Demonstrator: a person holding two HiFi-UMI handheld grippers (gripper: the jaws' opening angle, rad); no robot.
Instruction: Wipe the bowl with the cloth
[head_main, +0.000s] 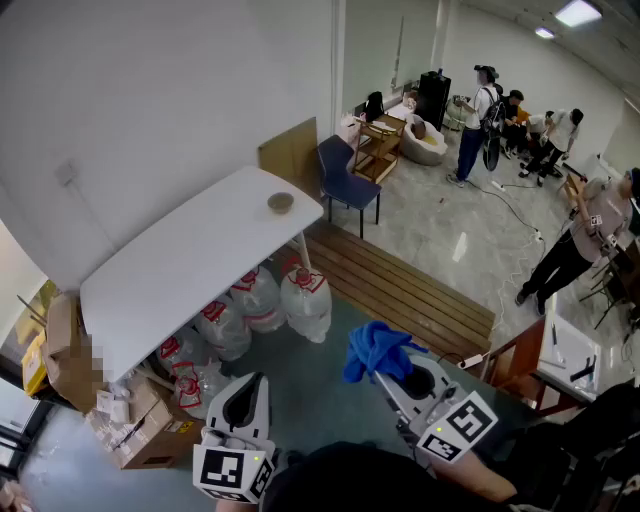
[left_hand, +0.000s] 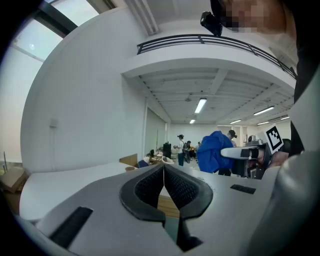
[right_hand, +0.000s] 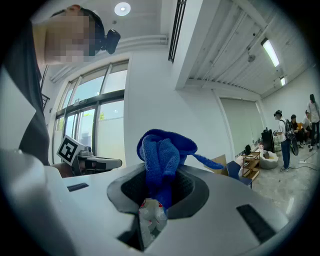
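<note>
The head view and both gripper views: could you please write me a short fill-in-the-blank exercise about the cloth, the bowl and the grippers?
1. The right gripper is shut on a cloth whose colour is ____.
2. The bowl stands on a table whose top is ____.
3. The left gripper has its jaws ____, with nothing between them.

Missing words: blue; white; shut.
</note>
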